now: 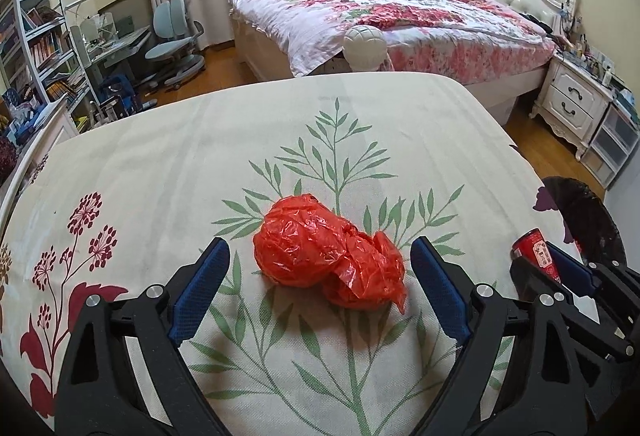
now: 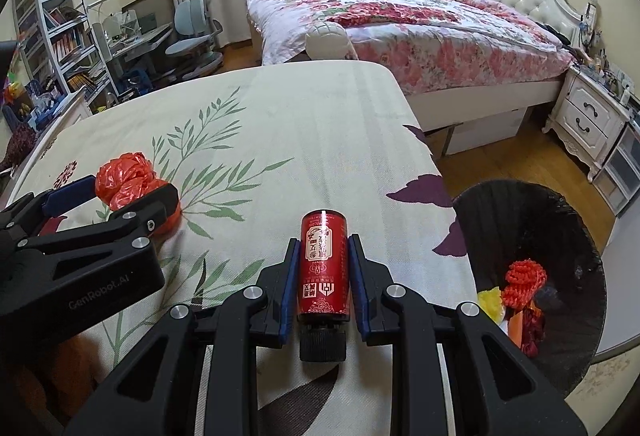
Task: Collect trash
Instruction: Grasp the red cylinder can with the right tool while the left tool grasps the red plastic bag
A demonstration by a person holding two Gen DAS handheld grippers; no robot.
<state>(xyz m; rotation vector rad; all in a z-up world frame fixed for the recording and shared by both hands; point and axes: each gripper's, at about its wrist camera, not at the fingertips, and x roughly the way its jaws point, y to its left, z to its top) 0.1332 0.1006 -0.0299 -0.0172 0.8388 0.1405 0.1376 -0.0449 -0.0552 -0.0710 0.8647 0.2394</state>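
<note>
A crumpled red plastic bag (image 1: 328, 252) lies on the floral tablecloth (image 1: 360, 108). My left gripper (image 1: 319, 246) stands open around the bag, a blue pad (image 1: 200, 284) on each side and a gap to the plastic on both. From the right wrist view the bag (image 2: 128, 172) shows between the left gripper's fingers (image 2: 120, 192). My right gripper (image 2: 324, 242) is shut on a small red bottle (image 2: 325, 264) with a black cap, held lengthwise above the table's right side. The bottle (image 1: 534, 252) also shows at the right of the left wrist view.
A bin with a black liner (image 2: 520, 228) stands on the floor at the table's right edge, with red cord and yellow scraps inside; its rim (image 1: 580, 212) appears in the left wrist view. Beyond the table are a bed (image 1: 400, 16), a nightstand (image 1: 572, 100) and a desk chair (image 1: 172, 36).
</note>
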